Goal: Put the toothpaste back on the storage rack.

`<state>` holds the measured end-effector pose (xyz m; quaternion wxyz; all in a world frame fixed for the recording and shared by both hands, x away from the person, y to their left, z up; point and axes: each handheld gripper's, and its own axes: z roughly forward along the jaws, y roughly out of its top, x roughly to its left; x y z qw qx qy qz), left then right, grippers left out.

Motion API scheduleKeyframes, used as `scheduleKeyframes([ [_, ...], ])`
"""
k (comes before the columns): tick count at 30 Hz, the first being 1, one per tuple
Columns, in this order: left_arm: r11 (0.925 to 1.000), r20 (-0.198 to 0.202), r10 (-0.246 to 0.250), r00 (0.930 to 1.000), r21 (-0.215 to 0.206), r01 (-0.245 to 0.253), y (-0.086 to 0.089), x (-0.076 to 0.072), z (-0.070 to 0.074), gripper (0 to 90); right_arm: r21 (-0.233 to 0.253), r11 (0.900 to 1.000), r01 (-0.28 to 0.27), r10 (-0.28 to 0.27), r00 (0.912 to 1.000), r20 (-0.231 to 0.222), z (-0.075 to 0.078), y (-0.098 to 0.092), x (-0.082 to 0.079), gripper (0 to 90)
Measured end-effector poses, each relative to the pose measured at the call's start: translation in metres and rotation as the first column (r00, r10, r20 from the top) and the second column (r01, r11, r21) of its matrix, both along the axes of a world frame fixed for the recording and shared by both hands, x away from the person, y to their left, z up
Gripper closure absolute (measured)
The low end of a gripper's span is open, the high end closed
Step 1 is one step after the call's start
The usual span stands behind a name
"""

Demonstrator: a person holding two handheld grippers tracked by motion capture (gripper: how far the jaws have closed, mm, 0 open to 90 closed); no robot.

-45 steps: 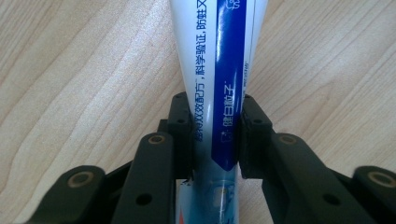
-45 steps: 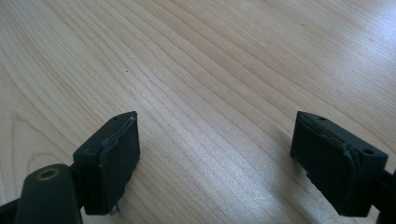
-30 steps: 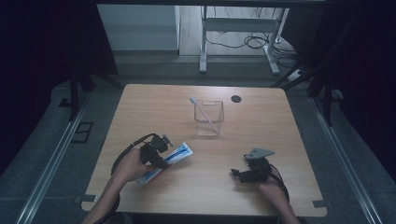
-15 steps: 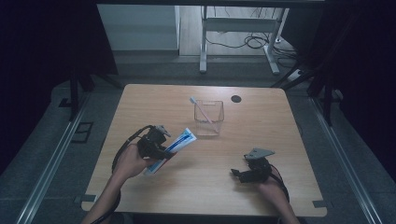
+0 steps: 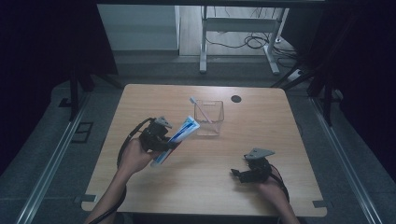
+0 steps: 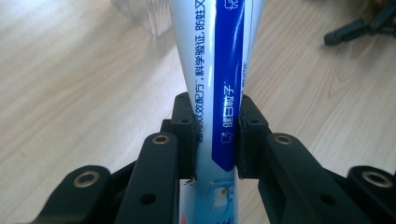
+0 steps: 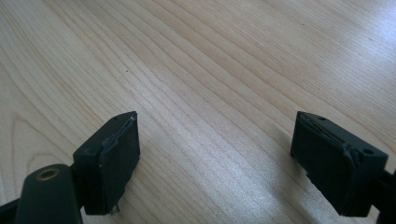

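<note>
A lab-like recording room: a lone wooden table (image 5: pixel 205 186) under dark curtains (image 5: pixel 42 46), floor rails (image 5: pixel 51 163), loose cables (image 5: pixel 252 42), and a bare metal desk frame (image 5: pixel 238 28) behind.

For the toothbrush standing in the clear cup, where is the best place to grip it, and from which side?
Probably the toothbrush near its raised upper end, coming from above. It leans out over the rim of the clear cup, whose walls block a side approach lower down. The open right tool looks free to take it.
</note>
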<state>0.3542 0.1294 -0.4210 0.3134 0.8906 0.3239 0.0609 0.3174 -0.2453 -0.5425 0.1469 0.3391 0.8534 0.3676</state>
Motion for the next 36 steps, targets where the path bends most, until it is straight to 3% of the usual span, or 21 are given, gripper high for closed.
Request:
scheduleKeyframes([
  [9,0.9975,0.066,0.023,0.9976,-0.069,-0.018,-0.009,0.008,0.011,73.4,0.000,1.000,0.001,-0.001,1.0000,-0.001,0.000,0.000,0.000,15.3],
  [17,0.9949,0.114,0.030,0.9930,-0.099,-0.019,-0.017,0.017,0.024,73.3,0.000,1.000,0.001,-0.001,1.0000,-0.001,0.000,0.000,0.000,15.3],
  [27,0.9824,0.143,0.069,0.9874,-0.182,-0.042,-0.028,0.030,0.027,73.3,-0.001,1.000,0.000,0.000,1.0000,0.000,0.000,0.000,0.000,15.3],
  [36,0.9835,0.177,0.070,0.9817,-0.177,-0.039,-0.039,0.040,0.032,73.4,-0.001,1.000,0.000,0.000,1.0000,-0.001,0.000,0.000,0.000,15.3],
])
